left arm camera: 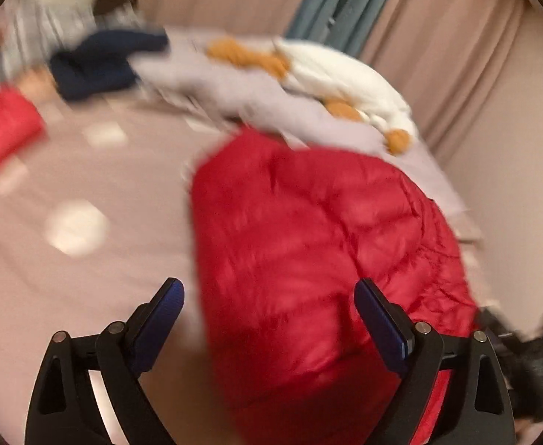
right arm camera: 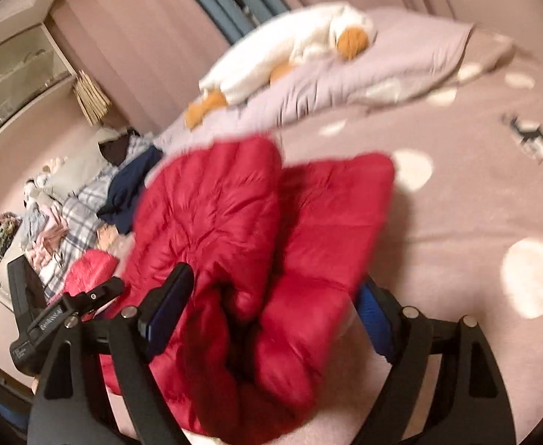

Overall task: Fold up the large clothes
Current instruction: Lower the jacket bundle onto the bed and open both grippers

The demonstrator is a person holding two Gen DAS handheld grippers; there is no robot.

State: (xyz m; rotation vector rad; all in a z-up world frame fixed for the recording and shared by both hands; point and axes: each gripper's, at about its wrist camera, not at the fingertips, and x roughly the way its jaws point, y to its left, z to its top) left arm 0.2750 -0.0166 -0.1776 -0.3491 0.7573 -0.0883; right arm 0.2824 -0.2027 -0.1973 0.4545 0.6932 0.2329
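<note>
The bed [left arm camera: 85,193], under a pink sheet with pale round spots, fills most of both views and lies beneath and ahead of both grippers. On it sits the red puffer jacket [right arm camera: 234,230], bunched and partly doubled over itself.

In the right wrist view the jacket lies directly between and ahead of the fingers of the right gripper [right arm camera: 275,289], which stand wide apart. A fold of the jacket covers most of the right-hand pad; whether either pad touches the fabric cannot be told, and nothing is pinched. The left gripper's body [right arm camera: 67,311] shows just left of these fingers, close beside the jacket's edge.

In the left wrist view the left gripper [left arm camera: 269,293] is also spread wide, with the red puffer jacket [left arm camera: 316,244] ahead and between the fingers, nearer the right finger; the left finger stands over bare sheet. It holds nothing.

Beyond the jacket, farther from both grippers, a lilac pillow [right arm camera: 364,70] lies with a white and orange plush goose [right arm camera: 286,44] on top. To the left of the jacket, a dark navy garment [right arm camera: 130,189] and a heap of plaid clothes [right arm camera: 71,222] lie on the bed. Pink curtains [left arm camera: 438,37] hang behind, with a teal strip among them.
</note>
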